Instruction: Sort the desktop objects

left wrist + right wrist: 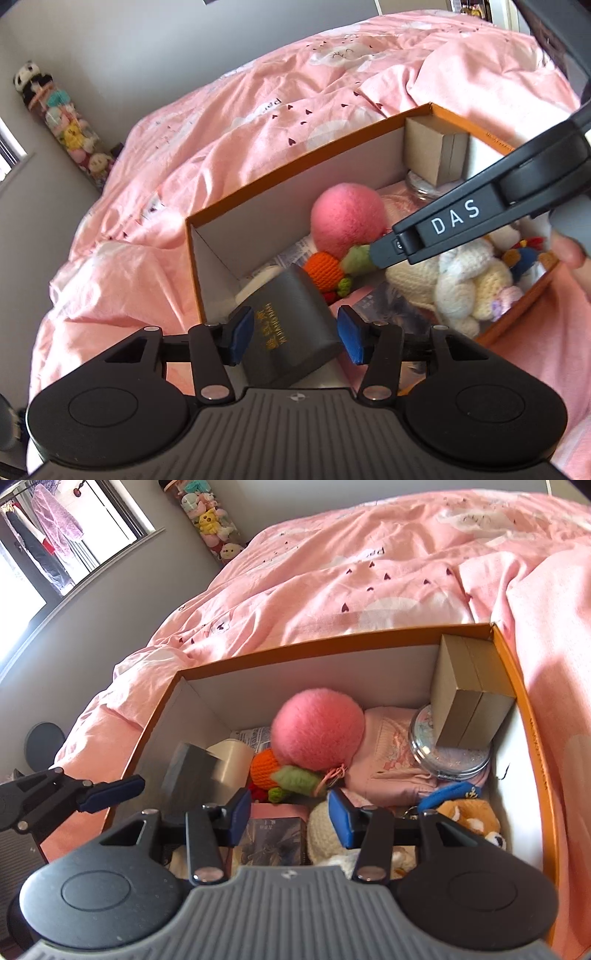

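An orange storage box [295, 162] [332, 642] lies on the bed, full of small things. My left gripper [295, 336] hangs over its near left corner. A dark grey case with gold lettering [291, 325] [192, 775] stands tilted between the blue pads; a thin gap shows at the right pad, so the jaws are open. My right gripper [291, 814] [380, 251] is open over a picture card [273, 838] and a white crochet toy [325, 834] [461, 280], holding nothing. A pink pompom [347, 218] [317, 734] and an orange crochet carrot [325, 269] [264, 771] lie mid-box.
A beige cardboard box [469, 701] leans on a round glitter compact [454, 760] in the far right corner, and a fox plush [472, 819] lies near right. Pink duvet [258, 92] surrounds the box. A tube of plush toys [210, 520] stands at the wall. A hand [569, 251] holds the right gripper.
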A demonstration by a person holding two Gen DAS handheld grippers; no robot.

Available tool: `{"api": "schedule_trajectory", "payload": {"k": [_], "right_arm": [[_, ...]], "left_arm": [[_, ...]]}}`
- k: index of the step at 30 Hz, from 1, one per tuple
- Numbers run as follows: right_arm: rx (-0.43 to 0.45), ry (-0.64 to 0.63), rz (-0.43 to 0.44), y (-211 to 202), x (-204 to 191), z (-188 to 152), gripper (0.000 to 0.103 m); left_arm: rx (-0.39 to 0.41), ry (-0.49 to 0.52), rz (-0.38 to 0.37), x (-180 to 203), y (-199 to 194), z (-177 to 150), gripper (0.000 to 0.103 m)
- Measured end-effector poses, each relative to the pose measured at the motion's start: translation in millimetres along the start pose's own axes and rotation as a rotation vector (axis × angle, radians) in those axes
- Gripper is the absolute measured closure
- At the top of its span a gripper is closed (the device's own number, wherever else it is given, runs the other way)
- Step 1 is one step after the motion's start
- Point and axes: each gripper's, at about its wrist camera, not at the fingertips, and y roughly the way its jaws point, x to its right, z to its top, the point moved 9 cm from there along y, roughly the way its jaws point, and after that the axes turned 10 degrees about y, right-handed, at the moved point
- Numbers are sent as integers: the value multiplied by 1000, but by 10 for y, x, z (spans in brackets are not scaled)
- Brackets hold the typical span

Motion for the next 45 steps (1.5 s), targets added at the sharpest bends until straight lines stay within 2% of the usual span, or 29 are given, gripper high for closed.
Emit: {"api": "schedule_trajectory", "payload": {"k": [4, 9, 17, 19, 23, 27, 28, 32, 36, 45], "right_arm": [[-1, -49, -7, 7, -64, -72, 54], [29, -109, -50, -55, -119, -200, 54], [206, -196, -143, -539, -155, -323, 49], [245, -202, -161, -647, -144, -352, 48], [316, -206, -192, -822, -109, -391, 47], [372, -204, -233, -928, -39, -437, 38], [381, -202, -243, -943, -23, -457, 37], [382, -199, -259, -944, 20, -584, 33], [383, -214, -286, -909, 59, -679, 28], [390, -194, -279, -812, 140, -684, 22]], "left_arm": [[26, -108, -51, -92, -69, -46, 52], [79, -265, -90, -219, -206, -112, 52], [181, -413, -97, -270, -416, -131, 50], [204, -450, -109, -257, -459, -127, 45], [229, -480, -102, -207, -509, -133, 41], [233, -514, -93, -139, -502, -183, 40], [238, -527, -89, -127, -505, -197, 36], [262, -524, -57, -43, -518, -215, 30], [252, -512, -22, 28, -479, -237, 25], [194, -521, -2, 98, -314, -374, 24]]}}
